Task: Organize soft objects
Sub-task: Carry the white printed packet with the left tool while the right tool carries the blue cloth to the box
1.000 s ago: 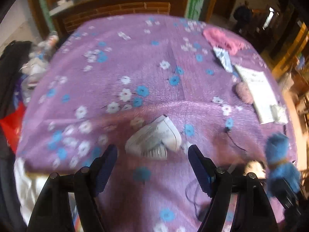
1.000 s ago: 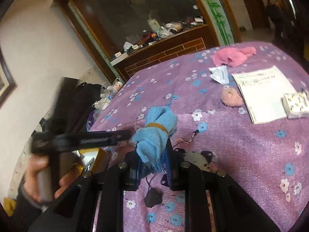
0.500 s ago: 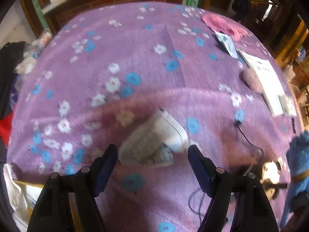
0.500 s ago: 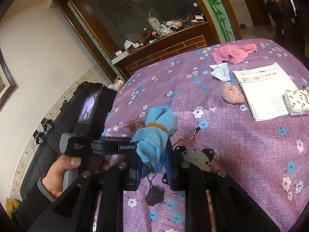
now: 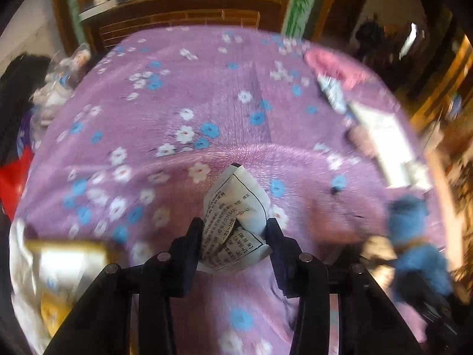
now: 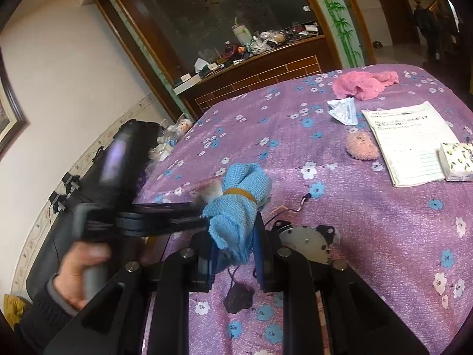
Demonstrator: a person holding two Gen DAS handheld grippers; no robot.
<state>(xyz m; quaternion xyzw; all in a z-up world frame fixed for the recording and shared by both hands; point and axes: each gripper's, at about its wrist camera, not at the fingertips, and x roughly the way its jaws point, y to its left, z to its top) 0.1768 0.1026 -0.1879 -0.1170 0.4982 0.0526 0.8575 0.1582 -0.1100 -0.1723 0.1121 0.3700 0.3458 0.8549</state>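
Observation:
A white printed soft packet (image 5: 236, 204) sits crumpled between the pads of my left gripper (image 5: 234, 227). Its jaws are closing on the packet, and the pads press its sides above the purple flowered tablecloth (image 5: 183, 88). My right gripper (image 6: 235, 238) is shut on a blue cloth bundle (image 6: 239, 204) tied with a yellow band, held upright over the table's near side. The same blue bundle (image 5: 411, 236) shows blurred at the right of the left wrist view. A hand (image 6: 79, 266) holds the left tool at the lower left of the right wrist view.
A pink cloth (image 6: 359, 84), a second white packet (image 6: 344, 111) and a pink fuzzy pad (image 6: 362, 146) lie far right. A notebook (image 6: 411, 142) and a tissue pack (image 6: 458, 161) lie beside them. A small wired motor (image 6: 307, 239) sits just past my right gripper.
My left gripper moved in over the white packet, its wide jaws narrowed onto it, and the packet now stands crumpled between the pads. The right gripper and its blue bundle stayed put.

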